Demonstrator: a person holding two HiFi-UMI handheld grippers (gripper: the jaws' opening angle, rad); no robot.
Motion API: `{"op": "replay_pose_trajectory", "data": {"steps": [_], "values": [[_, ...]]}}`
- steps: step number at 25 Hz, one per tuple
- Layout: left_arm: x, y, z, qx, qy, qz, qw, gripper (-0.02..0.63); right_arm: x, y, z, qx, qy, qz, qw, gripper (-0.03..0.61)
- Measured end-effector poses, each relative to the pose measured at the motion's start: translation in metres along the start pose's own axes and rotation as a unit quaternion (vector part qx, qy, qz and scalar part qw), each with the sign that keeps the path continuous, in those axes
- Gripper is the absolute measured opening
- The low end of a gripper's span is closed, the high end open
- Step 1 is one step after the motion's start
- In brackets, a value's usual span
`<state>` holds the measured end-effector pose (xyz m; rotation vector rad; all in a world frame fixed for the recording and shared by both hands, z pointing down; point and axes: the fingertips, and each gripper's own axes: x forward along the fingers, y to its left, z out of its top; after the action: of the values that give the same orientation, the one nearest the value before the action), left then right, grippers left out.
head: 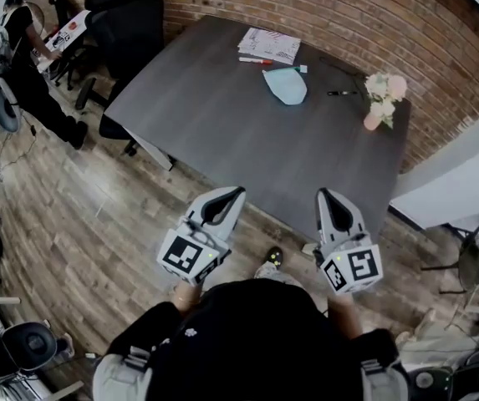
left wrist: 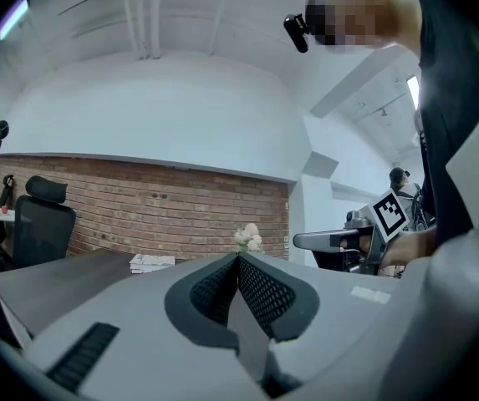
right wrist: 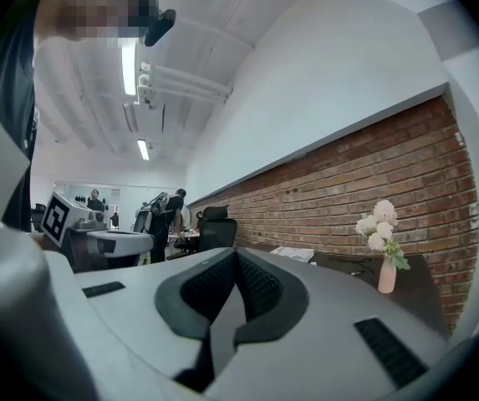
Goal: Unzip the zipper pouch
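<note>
Zipper pouch (head: 286, 85), pale blue, soft fabric, rounded teardrop outline: it is lying flat on the far part of the dark grey rectangular table (head: 222, 132). It is sitting just beside a stack of printed papers (head: 270, 44) and a red pen (head: 256, 60), with a black pen (head: 342, 93) a little to its right. A small pink vase of pale flowers (head: 384, 98) is standing near the table's right edge, close to the red brick wall (head: 348, 7).

The left gripper (head: 239, 191) is hanging over the wooden plank floor (head: 80, 224) on the near side of the table, pointing level toward it. In the left gripper view its jaws are pressing together pad to pad, with nothing between them (left wrist: 239, 259). The right gripper (head: 323, 193) is hanging just over the table's near edge in the same attitude. In the right gripper view its jaws are likewise meeting, and are holding nothing (right wrist: 235, 254). Both tools are sitting well apart from the pouch, with most of the tabletop between.

Progress: none of the task is showing as done. The pouch is lying untouched and, in my judgement, zipped; it is too small in the head view to confirm the slider's position. The approach, opening the jaws, steadying the pouch body with one gripper, pinching the zip pull with the other and drawing it along the teeth all remain outstanding.

Other matters: a black office chair (head: 126, 19) is standing at the table's far left corner, and a person in dark clothing (head: 26, 57) is working at another desk beyond it, clear of the work area.
</note>
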<state>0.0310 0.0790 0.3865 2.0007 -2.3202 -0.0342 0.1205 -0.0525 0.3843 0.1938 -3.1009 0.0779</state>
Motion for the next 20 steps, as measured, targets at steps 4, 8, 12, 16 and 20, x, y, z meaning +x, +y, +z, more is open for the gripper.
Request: {"op": "replay_pose_trajectory", "data": {"steps": [4, 8, 12, 16, 20], "values": [[0.030, 0.005, 0.002, 0.005, 0.006, 0.010, 0.9999, 0.003, 0.015, -0.027, 0.000, 0.000, 0.006, 0.009, 1.000, 0.000], [0.059, 0.006, 0.003, 0.006, 0.006, 0.018, 0.9998, 0.003, 0.028, -0.054, -0.001, 0.002, 0.010, 0.021, 1.000, 0.000], [0.083, 0.007, 0.000, 0.005, 0.014, 0.022, 0.9996, 0.003, 0.039, -0.077, -0.002, 0.006, 0.007, 0.027, 1.000, 0.000], [0.101, 0.009, -0.003, 0.007, 0.014, 0.031, 0.9994, 0.003, 0.047, -0.095, -0.008, 0.012, 0.008, 0.039, 0.999, 0.000], [0.107, 0.016, -0.008, 0.003, 0.022, 0.042, 0.9989, 0.003, 0.059, -0.104, -0.011, 0.004, 0.011, 0.045, 0.999, 0.000]]}}
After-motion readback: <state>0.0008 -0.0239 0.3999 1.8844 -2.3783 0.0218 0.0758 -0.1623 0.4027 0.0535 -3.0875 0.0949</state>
